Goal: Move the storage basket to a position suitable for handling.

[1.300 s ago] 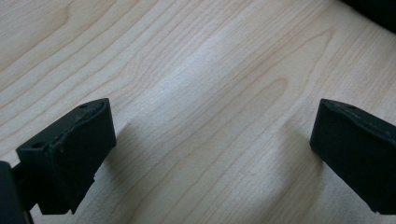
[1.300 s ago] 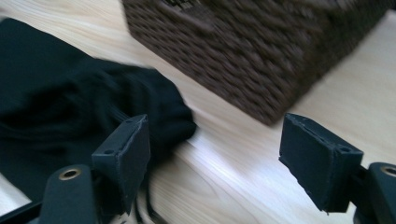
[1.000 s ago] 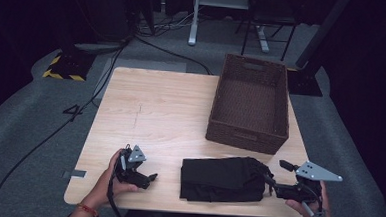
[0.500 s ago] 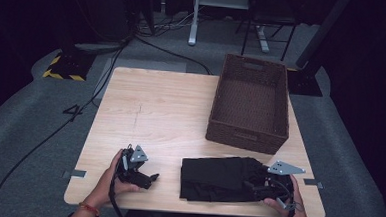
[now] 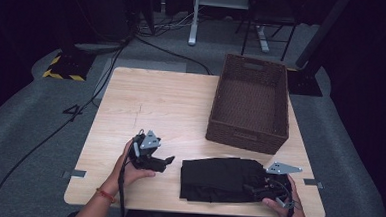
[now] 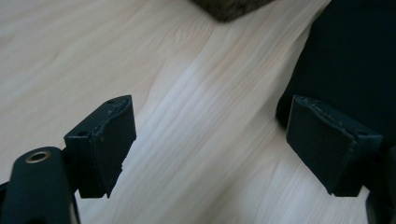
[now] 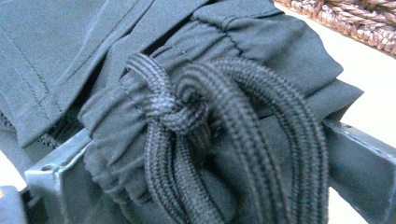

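right gripper (image 5: 262, 186) moved in from the table's right edge onto the right end of the folded black garment (image 5: 222, 179), its jaws now around the bunched waistband and knotted drawstring (image 7: 187, 112), right hand (image 5: 288, 213) shifted inward with it

Bare table (image 5: 156, 101) lies open across the left and far-left. A wicker basket (image 5: 251, 104) blocks the far right; folded black clothing (image 5: 222, 177) occupies the near right, leaving a narrow gap between them.
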`<state>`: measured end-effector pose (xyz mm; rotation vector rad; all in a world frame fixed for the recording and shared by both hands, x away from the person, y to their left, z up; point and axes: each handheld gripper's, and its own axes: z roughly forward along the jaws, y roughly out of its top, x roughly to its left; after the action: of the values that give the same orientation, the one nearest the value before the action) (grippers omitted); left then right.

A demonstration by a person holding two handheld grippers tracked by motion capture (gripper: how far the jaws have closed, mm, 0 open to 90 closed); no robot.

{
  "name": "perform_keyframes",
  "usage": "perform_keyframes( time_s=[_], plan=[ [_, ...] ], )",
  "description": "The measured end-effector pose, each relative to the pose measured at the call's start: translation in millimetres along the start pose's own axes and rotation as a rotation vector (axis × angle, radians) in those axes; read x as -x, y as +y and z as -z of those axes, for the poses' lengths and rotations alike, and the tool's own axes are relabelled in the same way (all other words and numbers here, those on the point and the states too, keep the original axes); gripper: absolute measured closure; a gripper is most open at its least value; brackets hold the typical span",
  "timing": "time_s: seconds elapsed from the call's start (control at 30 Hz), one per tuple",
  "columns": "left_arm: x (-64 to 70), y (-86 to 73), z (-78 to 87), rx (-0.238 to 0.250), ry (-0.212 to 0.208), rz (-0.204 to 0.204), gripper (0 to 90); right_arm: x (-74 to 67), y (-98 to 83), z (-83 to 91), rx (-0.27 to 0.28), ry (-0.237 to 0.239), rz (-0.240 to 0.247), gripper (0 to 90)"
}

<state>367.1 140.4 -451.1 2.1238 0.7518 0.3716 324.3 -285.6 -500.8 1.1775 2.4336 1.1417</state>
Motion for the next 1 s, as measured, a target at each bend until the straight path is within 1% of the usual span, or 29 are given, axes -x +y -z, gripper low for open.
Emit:
perform_keyframes(
  time_s=[0.03,0.1,0.17,0.2,0.23,0.27,0.3,0.33,0.43,0.5,0.57,0.63,0.7,0.73,0.77,0.8,0.87,0.9,0.93,1.0],
  plan=[
    [2.2,8.0,-2.9,0.015,-0.007,-0.008,16.8,0.2,-0.2,0.1,-0.001,0.0,0.003,1.7],
    [6.0,24.9,-8.8,0.046,-0.034,-0.032,17.4,0.2,-0.3,0.1,0.0,0.001,0.002,1.7],
    [11.2,42.6,-16.2,0.066,-0.046,-0.065,18.3,0.1,-0.3,0.1,-0.001,0.0,0.002,1.7],
    [14.7,51.7,-20.2,0.071,-0.046,-0.083,18.9,0.1,-0.4,0.1,0.0,0.0,0.002,1.7],
    [19.6,63.2,-25.8,0.079,-0.057,-0.108,20.2,0.2,-0.4,0.1,0.0,0.001,0.002,1.7],
    [23.8,72.3,-30.3,0.087,-0.066,-0.121,22.4,0.2,-0.4,0.1,0.0,0.001,0.002,1.7],
    [28.3,81.6,-35.7,0.091,-0.082,-0.132,23.9,0.3,-0.5,0.2,0.0,0.001,0.002,1.7],
    [32.3,88.2,-39.7,0.093,-0.087,-0.147,24.8,0.2,-0.6,0.1,0.002,0.001,0.002,1.7],
    [50.2,113.3,-58.3,0.085,-0.109,-0.216,25.3,0.1,-0.8,0.3,0.002,-0.001,-0.001,1.7],
    [60.7,127.8,-71.2,0.084,-0.128,-0.252,25.6,-0.1,-1.0,0.4,0.002,-0.002,-0.002,1.7],
    [67.7,140.5,-84.6,0.08,-0.164,-0.254,25.9,-0.3,-1.2,0.5,0.004,-0.005,-0.002,1.7],
    [74.0,150.6,-97.7,0.082,-0.173,-0.273,26.0,-0.6,-1.6,0.6,0.006,-0.007,-0.005,1.7],
    [79.3,159.0,-111.4,0.07,-0.188,-0.279,26.2,-0.5,-1.7,0.6,0.006,-0.009,-0.004,1.7],
    [82.6,163.2,-119.5,0.064,-0.188,-0.284,26.4,-0.5,-1.7,0.6,0.006,-0.008,-0.005,1.7],
    [84.7,165.3,-124.1,0.061,-0.187,-0.287,27.2,-0.5,-1.8,0.6,0.007,-0.008,-0.005,1.7],
    [87.7,168.6,-131.5,0.047,-0.179,-0.296,29.0,-0.5,-1.9,0.6,0.007,-0.008,-0.005,1.7],
    [92.1,171.6,-140.6,0.031,-0.144,-0.319,36.6,-0.4,-2.1,0.6,0.009,-0.007,-0.005,1.7],
    [92.5,173.2,-146.7,0.023,-0.138,-0.323,39.7,-0.3,-2.2,0.6,0.01,-0.006,-0.005,1.7],
    [91.7,174.1,-149.8,0.021,-0.146,-0.317,41.7,-0.3,-2.2,0.7,0.01,-0.006,-0.005,1.7],
    [87.7,176.2,-155.6,0.019,-0.14,-0.31,48.9,-0.3,-2.3,0.8,0.008,-0.005,-0.004,1.7]
  ],
)
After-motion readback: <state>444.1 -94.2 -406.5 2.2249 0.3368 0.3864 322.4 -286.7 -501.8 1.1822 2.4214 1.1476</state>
